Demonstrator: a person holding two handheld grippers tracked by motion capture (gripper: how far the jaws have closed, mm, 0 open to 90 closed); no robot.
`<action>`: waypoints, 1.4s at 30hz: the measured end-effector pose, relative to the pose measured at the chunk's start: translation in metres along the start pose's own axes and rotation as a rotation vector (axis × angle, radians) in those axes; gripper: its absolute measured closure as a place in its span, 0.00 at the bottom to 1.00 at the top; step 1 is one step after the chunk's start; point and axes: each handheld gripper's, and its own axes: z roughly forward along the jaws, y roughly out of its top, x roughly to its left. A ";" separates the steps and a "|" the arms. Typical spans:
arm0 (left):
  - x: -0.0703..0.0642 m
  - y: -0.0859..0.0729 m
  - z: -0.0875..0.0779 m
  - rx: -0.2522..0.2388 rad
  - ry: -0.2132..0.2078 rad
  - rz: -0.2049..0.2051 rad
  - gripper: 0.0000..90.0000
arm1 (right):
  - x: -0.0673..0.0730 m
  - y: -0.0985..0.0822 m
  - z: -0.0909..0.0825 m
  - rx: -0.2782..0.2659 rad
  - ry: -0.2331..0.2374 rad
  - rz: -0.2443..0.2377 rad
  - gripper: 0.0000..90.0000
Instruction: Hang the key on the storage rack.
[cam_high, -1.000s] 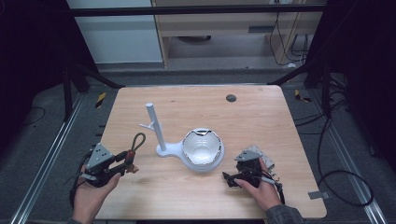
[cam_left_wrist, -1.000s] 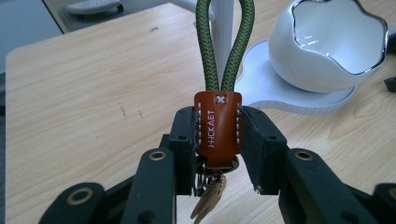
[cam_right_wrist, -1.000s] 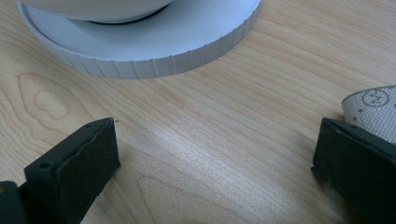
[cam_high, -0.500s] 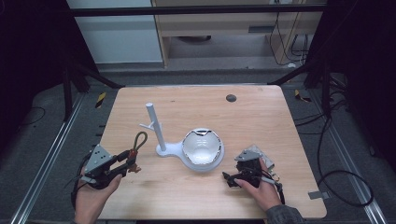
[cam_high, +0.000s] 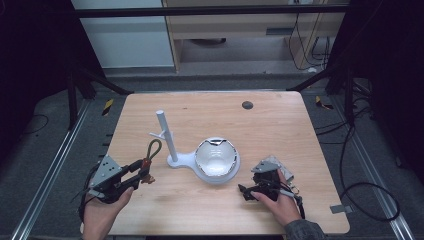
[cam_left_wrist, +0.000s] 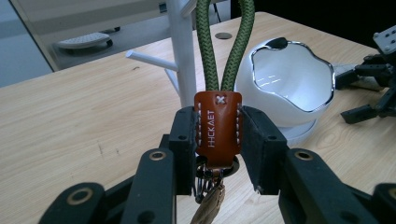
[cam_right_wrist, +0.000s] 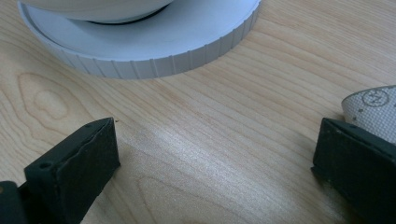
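Setting: a person is sitting at a wooden table (cam_high: 280, 125), holding 1 two-jaw gripper in each hand; forearms are coming in from the near edge in the high view.
Left gripper (cam_left_wrist: 217, 135): its 2 black jaws are clamping the brown leather tab of a keychain (cam_left_wrist: 217, 122), 1 pad pressing on each side of the tab.
Keychain position: the leather tab is sitting upright between the jaws, the green cord loop (cam_left_wrist: 224, 42) is rising straight up out of it, and metal rings are hanging just below the tab between the jaws.
Keychain in the high view: the keychain (cam_high: 150, 155) is sticking out from the left gripper (cam_high: 141, 167) toward the middle of the table, the loop pointing at the stand.
Stand (cam_high: 167, 135): a white post with a short side peg (cam_left_wrist: 152, 60) is standing upright on the table, just beyond the cord loop and near it.
Bowl (cam_high: 216, 159): a white bowl with a shiny wavy rim is sitting on the round white base that joins the post, to the right of the keychain.
Right gripper (cam_high: 248, 191): it is resting low by the table near the bowl, on the bowl's right side, well apart from the keychain.
Right gripper state: in the right gripper view its 2 jaws are standing wide apart with bare wood between them, grasping nothing; the ribbed edge of the white base (cam_right_wrist: 187, 60) is lying just ahead.
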 end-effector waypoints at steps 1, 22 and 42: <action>-0.001 0.001 0.000 -0.002 -0.003 0.002 0.73 | 0.000 0.000 0.000 0.000 0.000 0.000 0.00; -0.010 0.012 0.003 -0.043 0.003 -0.001 0.73 | 0.000 0.000 0.000 0.000 0.000 0.001 0.00; -0.008 0.014 0.026 -0.059 0.051 -0.048 0.73 | 0.000 0.000 0.000 0.000 0.000 -0.001 0.00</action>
